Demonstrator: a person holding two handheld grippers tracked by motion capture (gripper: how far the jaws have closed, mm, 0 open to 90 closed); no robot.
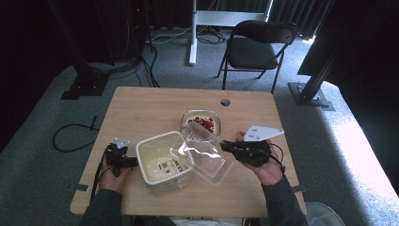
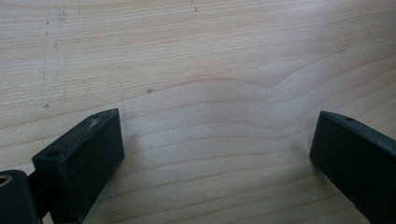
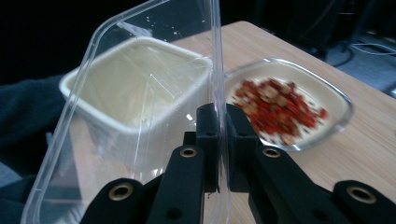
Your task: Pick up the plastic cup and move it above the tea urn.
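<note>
My right gripper (image 1: 225,146) (image 3: 222,135) is shut on the edge of a clear plastic lid (image 1: 202,150) (image 3: 215,56), which it holds tilted above the table between a white square container (image 1: 162,160) and a glass bowl (image 1: 201,121) (image 3: 336,100) of chopped red food. Through the lid, the right gripper view shows the container's open, pale inside. My left gripper (image 1: 131,162) (image 2: 215,135) rests low at the container's left side. Its jaws stand wide open over bare wood (image 2: 187,56), with nothing between them.
The wooden table (image 1: 141,108) has a cable hole (image 1: 225,101) near its far edge. A folding chair (image 1: 256,47) and a white stand leg (image 1: 193,33) are on the carpet beyond. Cables lie on the floor at the left (image 1: 70,136).
</note>
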